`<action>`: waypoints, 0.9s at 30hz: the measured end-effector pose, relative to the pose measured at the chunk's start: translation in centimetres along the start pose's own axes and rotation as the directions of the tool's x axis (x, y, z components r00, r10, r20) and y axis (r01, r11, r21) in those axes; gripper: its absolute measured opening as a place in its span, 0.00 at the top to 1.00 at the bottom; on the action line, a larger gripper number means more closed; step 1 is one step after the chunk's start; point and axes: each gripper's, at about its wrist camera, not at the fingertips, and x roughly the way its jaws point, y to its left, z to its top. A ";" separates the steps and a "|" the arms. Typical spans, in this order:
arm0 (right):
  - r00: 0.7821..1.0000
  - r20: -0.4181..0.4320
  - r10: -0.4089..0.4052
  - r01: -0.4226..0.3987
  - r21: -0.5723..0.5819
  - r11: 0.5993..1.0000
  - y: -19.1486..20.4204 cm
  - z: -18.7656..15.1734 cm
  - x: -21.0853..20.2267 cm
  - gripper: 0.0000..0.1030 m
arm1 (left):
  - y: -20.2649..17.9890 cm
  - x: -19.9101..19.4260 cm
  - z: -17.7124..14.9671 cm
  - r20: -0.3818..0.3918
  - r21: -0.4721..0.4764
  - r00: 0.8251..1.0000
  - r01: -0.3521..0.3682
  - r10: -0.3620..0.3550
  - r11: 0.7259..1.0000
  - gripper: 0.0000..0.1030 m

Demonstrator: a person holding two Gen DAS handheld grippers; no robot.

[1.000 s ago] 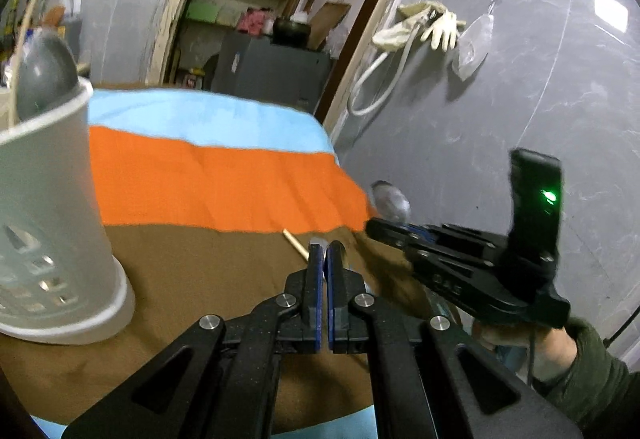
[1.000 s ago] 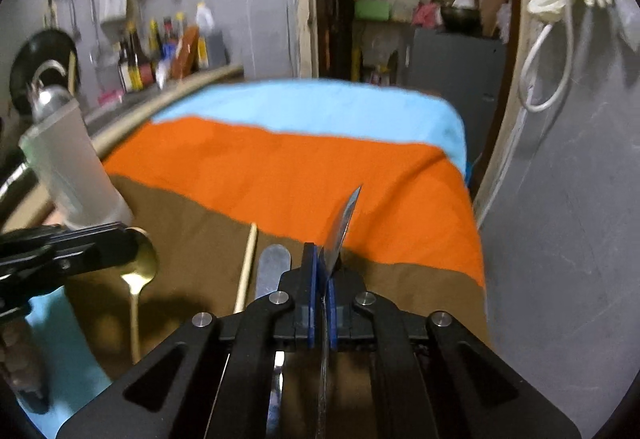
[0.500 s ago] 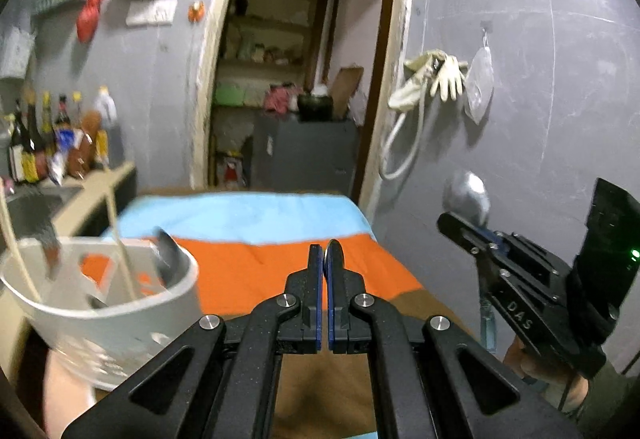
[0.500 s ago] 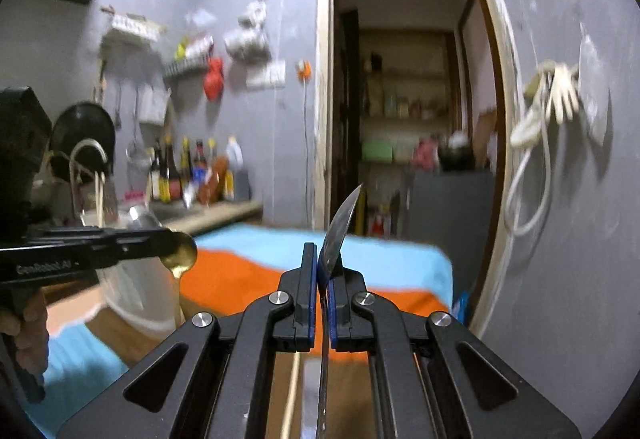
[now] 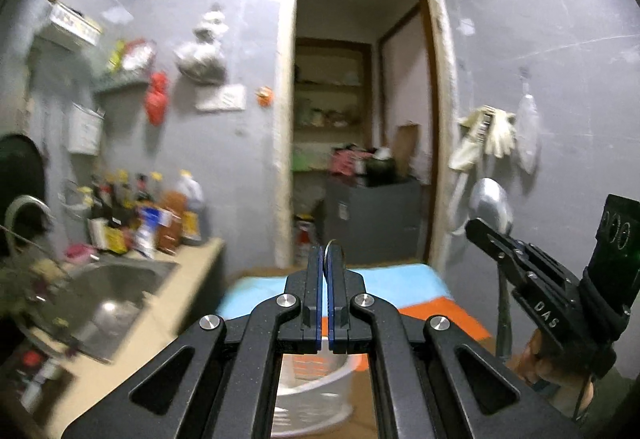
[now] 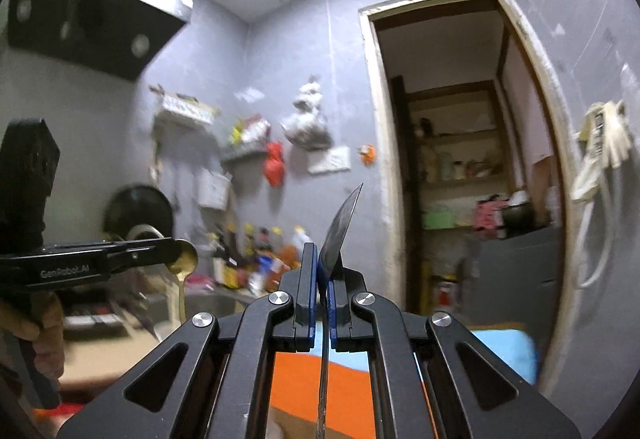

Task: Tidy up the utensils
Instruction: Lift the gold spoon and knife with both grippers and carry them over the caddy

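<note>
Both grippers are up in the air, aimed roughly level at the grey back wall [image 5: 248, 19] and the open doorway [image 5: 360, 119]. Left gripper [image 5: 329, 259]: jaws pressed together, with a thin gold edge showing at the tips; from the right wrist view that edge proves to be a gold spoon [image 6: 183, 261], bowl sticking out past the tips and handle hanging straight down (so the pinch sits at the neck, just under the bowl). Right gripper [image 6: 324, 263]: jaws clamped on a silver spoon [image 6: 342, 229], seen edge-on here, bowl rising beyond the pads and tilted to the right, handle dropping down between the finger arms. In the left wrist view the same silver spoon [image 5: 491, 205] shows its bowl face, standing above the right gripper's [image 5: 478, 229] black tip, handle hanging below. A hand [image 6: 40, 331] grips the left tool's handle at the left edge of the right view. White utensil holder [image 5: 316, 387] stands low on the table, glimpsed through the left gripper's frame, on the brown band of the striped cloth [image 5: 452, 313]; its contents are hidden. Sink [image 5: 108, 303] and a row of bottles [image 5: 152, 215] lie to the left, blurred.
</note>
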 end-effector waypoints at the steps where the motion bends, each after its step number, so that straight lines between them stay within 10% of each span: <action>1: 1.000 0.015 0.023 -0.023 0.014 1.000 0.3 0.1 0.5 0.98 | 0.6 -0.2 0.3 0.006 0.003 1.000 -0.021 0.021 1.000 1.00; 12: 0.977 0.110 0.180 -0.201 0.219 0.955 2.4 -0.1 6.9 0.98 | 8.3 -0.3 -0.5 0.061 0.013 0.954 -0.296 0.295 0.955 1.00; 27: 0.991 0.095 0.090 -0.112 0.262 0.959 3.6 -2.4 9.7 0.97 | 10.3 4.6 -5.2 0.029 0.032 0.941 -0.337 0.337 0.941 1.00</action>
